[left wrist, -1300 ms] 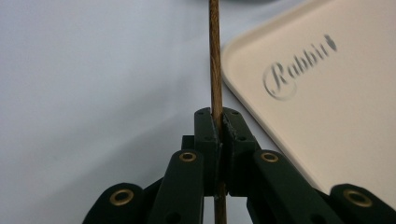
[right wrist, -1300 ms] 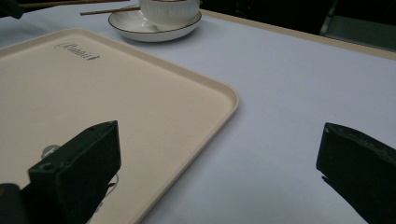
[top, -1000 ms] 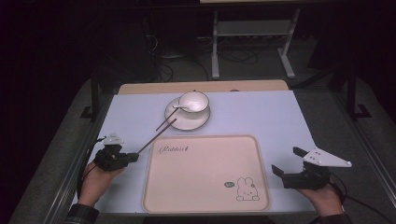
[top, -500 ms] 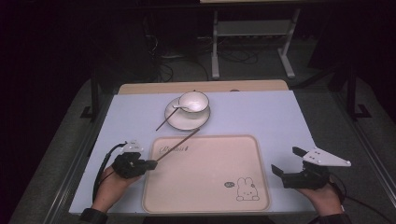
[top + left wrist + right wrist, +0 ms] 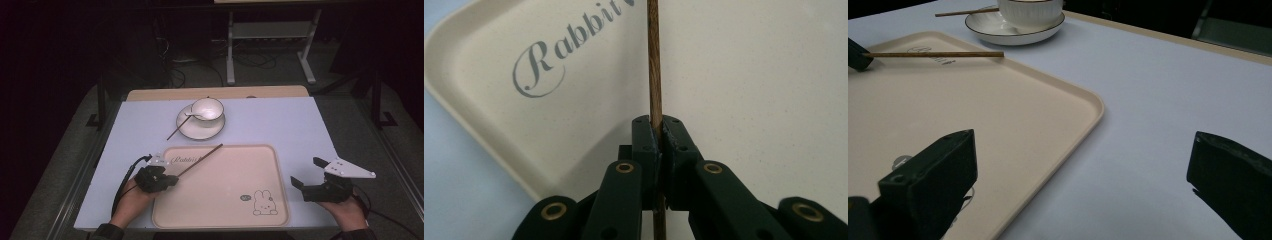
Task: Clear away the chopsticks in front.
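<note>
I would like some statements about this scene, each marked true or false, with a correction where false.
1. The left gripper is shut on a chopstick. True.
2. The right gripper holds the other chopstick. False: its jaws stand open and empty beside the tray.
3. The held chopstick is over the tray. True.
4. The bowl stands on the tray. False: it sits on a saucer on the table, beyond the tray.
5. A second chopstick leans on the saucer. True.
</note>
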`<action>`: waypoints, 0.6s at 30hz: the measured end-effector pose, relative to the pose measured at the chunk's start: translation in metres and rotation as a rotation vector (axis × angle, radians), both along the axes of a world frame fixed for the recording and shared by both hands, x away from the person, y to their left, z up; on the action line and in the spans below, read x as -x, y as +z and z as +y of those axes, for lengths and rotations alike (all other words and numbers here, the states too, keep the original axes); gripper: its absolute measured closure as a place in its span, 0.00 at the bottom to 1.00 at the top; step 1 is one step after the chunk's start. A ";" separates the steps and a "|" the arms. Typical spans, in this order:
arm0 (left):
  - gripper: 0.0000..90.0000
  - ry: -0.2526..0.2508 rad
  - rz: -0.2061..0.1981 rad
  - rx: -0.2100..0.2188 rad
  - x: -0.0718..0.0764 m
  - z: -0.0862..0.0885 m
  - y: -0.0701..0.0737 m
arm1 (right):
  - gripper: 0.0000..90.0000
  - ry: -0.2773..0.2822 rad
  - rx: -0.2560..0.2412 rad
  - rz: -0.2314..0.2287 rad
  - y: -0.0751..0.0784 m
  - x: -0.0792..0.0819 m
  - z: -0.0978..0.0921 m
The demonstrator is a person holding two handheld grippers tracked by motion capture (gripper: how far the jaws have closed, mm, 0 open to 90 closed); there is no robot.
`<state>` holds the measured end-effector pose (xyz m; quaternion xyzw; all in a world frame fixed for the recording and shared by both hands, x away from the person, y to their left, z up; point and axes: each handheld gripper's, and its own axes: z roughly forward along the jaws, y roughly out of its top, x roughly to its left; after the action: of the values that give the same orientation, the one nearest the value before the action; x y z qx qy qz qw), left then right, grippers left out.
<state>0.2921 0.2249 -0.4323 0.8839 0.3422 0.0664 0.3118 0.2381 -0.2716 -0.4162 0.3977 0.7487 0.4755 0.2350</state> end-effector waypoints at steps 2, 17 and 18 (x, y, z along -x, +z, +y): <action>0.95 0.000 0.000 -0.003 0.000 0.000 -0.001 | 0.00 0.001 0.000 -0.002 0.000 0.000 0.000; 0.88 -0.003 -0.004 0.002 0.002 0.001 -0.001 | 0.00 0.000 0.000 -0.003 0.000 0.000 0.000; 0.86 -0.001 -0.005 0.005 0.001 0.001 -0.001 | 0.00 0.000 -0.001 -0.003 0.000 0.000 0.000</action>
<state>0.2907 0.2257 -0.4337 0.8832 0.3409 0.0677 0.3149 0.2377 -0.2717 -0.4160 0.3971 0.7482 0.4763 0.2360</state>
